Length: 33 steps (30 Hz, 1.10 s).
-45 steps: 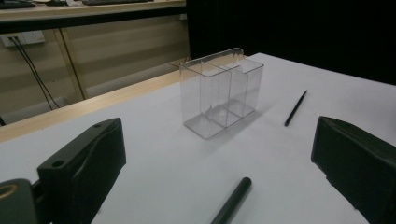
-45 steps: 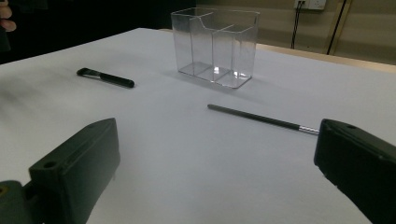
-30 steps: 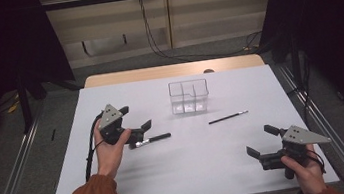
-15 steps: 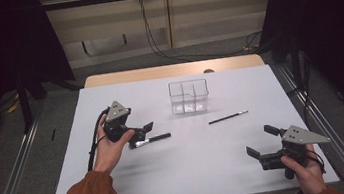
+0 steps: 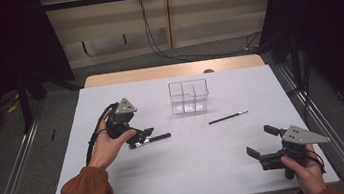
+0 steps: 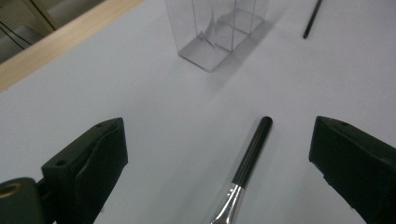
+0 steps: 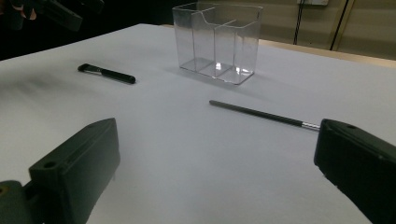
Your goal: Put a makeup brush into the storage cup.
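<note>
Our left gripper hangs wide open over the brush near the table's left edge, and if we close crooked, the brush could roll away.

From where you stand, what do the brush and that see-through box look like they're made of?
The brush has a glossy black handle, probably plastic or lacquered wood, and a shiny silver collar that looks like metal, going by its bright reflection. The box looks like clear hard plastic, perhaps acrylic: the table shows through its walls, and its edges and inner dividers catch glints.
</note>
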Tool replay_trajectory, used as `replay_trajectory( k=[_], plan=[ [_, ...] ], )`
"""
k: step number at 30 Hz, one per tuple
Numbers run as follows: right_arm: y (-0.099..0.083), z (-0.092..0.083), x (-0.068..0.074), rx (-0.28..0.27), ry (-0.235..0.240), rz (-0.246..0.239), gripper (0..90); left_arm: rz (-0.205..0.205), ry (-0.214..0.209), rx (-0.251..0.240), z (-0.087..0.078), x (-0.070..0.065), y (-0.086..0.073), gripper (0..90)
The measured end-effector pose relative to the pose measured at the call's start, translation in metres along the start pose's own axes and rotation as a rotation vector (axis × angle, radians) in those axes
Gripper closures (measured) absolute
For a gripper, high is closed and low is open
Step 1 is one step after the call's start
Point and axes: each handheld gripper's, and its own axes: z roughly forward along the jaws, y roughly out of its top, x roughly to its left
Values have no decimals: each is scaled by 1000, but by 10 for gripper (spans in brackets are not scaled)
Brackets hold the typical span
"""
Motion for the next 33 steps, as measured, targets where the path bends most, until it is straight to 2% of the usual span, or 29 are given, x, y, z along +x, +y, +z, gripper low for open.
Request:
replay_trajectory(
  k=[1,3,4,5,6,7,9,12,14,15,16,17,18,21,26,28,29,30,33],
  plan=[
    [0,0,0,3,2,-1,0,0,0,0,0,0,0,42],
    [0,0,1,3,3,-3,0,21,-14,55,3,-1,3,42],
    [0,0,1,3,3,-3,0,21,-14,55,3,-1,3,42],
    [0,0,0,4,3,-2,0,16,-47,92,5,-2,6,42],
    [0,0,0,4,2,-1,0,32,-48,114,5,-1,8,45],
    [0,0,0,4,3,-1,0,17,-48,114,6,-1,8,42],
    [0,0,0,5,3,-1,0,27,-48,125,5,0,9,44],
    [0,1,1,6,7,-3,0,33,-71,186,9,2,11,50],
    [0,1,1,6,7,-4,0,23,-73,194,10,2,11,52],
    [0,1,1,7,6,-3,0,14,-58,218,12,3,10,55],
    [0,1,1,9,6,-2,0,28,-54,233,12,5,11,55],
    [0,1,1,11,6,-1,0,15,-70,237,14,5,11,60],
    [-1,1,1,13,7,-1,0,25,-92,260,15,6,11,63],
    [-1,1,1,12,7,-2,0,45,-90,289,18,6,11,62],
    [-1,1,1,13,8,-3,0,60,-112,316,23,4,13,46],
    [-1,1,1,14,10,-6,0,82,-123,361,29,3,15,43],
    [-1,1,1,14,9,-6,0,82,-123,361,29,3,15,47],
    [-1,1,1,14,10,-6,0,93,-135,389,32,3,16,45],
    [-1,1,1,14,9,-5,0,103,-146,403,35,3,16,46]
  ],
)
